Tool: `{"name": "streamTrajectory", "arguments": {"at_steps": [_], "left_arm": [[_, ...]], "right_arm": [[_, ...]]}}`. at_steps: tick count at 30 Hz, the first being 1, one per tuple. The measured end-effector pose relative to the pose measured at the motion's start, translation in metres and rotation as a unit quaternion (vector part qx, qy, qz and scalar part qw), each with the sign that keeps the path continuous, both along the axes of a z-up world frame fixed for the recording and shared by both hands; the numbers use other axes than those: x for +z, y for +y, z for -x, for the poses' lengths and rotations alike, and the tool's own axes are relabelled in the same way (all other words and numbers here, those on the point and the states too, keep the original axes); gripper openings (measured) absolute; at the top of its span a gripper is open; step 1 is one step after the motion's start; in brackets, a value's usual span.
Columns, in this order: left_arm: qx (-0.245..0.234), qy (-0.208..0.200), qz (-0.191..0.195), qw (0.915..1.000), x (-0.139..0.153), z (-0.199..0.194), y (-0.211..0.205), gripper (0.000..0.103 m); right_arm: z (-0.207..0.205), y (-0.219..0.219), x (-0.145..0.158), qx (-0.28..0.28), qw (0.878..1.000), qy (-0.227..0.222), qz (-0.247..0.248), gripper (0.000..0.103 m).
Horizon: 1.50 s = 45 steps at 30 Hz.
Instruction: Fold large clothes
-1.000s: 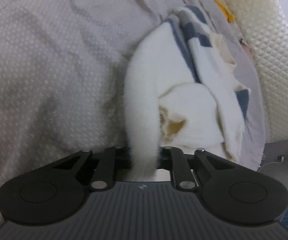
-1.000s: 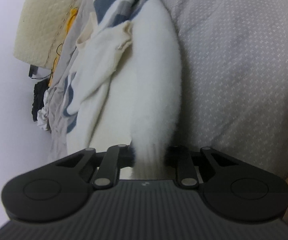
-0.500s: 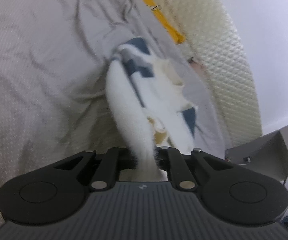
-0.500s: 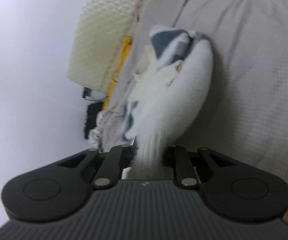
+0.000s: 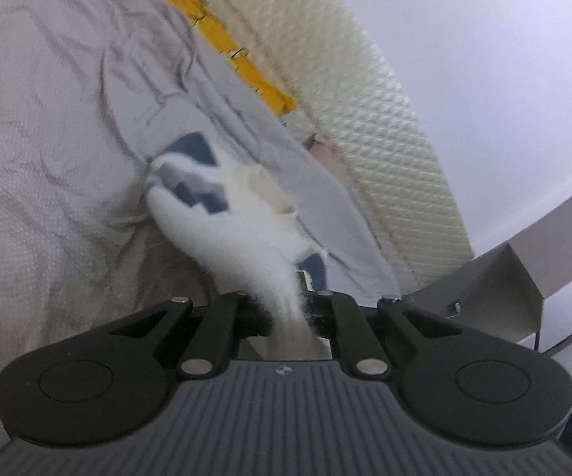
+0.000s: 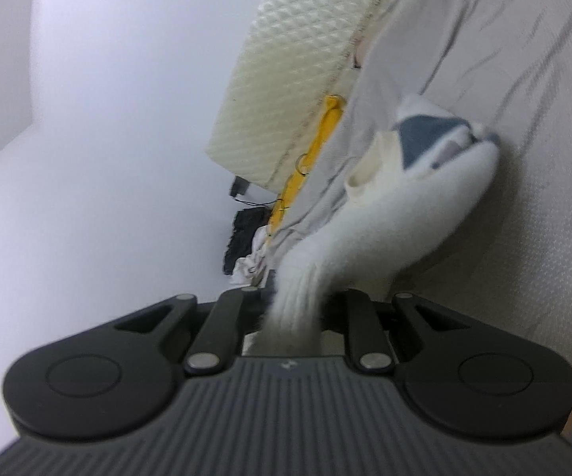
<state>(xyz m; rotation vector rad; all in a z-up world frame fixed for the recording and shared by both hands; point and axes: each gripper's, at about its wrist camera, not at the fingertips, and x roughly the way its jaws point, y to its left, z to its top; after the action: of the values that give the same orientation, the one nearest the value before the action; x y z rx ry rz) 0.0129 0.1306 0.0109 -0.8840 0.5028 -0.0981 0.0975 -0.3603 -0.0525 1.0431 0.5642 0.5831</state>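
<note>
Sweater clamped in both jaws

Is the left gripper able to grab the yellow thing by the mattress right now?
Probably not. The left gripper is shut on the white fluffy garment, so its jaws are full, and the yellow strip lies far across the grey sheet.

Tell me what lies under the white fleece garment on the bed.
Under the white fleece garment lies the wrinkled grey bedsheet. The garment's far end rests on it. The sheet directly beneath that end is covered, so nothing more shows there.
</note>
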Motion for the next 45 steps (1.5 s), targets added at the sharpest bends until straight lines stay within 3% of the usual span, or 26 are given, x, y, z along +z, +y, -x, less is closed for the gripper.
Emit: {"name": "streamTrajectory", "arguments": {"at_steps": [7, 11, 18, 22, 27, 31, 35, 40, 45], "left_arm": [[-0.003, -0.053, -0.037, 0.9979, 0.026, 0.071, -0.029, 0.008], [-0.002, -0.063, -0.044, 0.9970, 0.020, 0.114, -0.047, 0.008], [0.003, -0.073, -0.040, 0.9966, 0.013, 0.118, -0.052, 0.008], [0.020, -0.077, -0.045, 0.9958, 0.019, 0.076, -0.044, 0.009], [0.030, -0.078, -0.042, 0.9956, 0.033, -0.007, -0.026, 0.009], [0.054, -0.075, -0.077, 0.9928, 0.033, -0.085, -0.015, 0.009], [0.067, -0.051, -0.083, 0.9930, 0.005, -0.164, -0.001, 0.009], [0.067, -0.016, -0.088, 0.9937, -0.053, -0.244, 0.016, 0.009], [0.063, -0.008, -0.086, 0.9943, -0.108, -0.285, 0.036, 0.009]], "right_arm": [[0.045, -0.014, 0.039, 0.005, 0.999, -0.040, 0.023, 0.017], [0.078, -0.028, 0.038, 0.001, 1.000, -0.022, 0.016, 0.017], [0.096, -0.037, 0.034, -0.014, 1.000, -0.005, 0.024, 0.017], [0.063, -0.029, 0.045, -0.011, 0.999, -0.021, 0.045, 0.017], [-0.005, -0.018, 0.051, -0.012, 0.999, 0.001, 0.029, 0.017], [-0.074, -0.008, 0.050, -0.028, 0.999, 0.020, 0.029, 0.017], [-0.146, -0.011, 0.032, -0.040, 0.998, 0.036, 0.042, 0.017], [-0.210, -0.013, -0.023, -0.049, 0.995, 0.072, 0.040, 0.017], [-0.243, -0.010, -0.064, -0.034, 0.994, 0.088, 0.061, 0.018]]}}
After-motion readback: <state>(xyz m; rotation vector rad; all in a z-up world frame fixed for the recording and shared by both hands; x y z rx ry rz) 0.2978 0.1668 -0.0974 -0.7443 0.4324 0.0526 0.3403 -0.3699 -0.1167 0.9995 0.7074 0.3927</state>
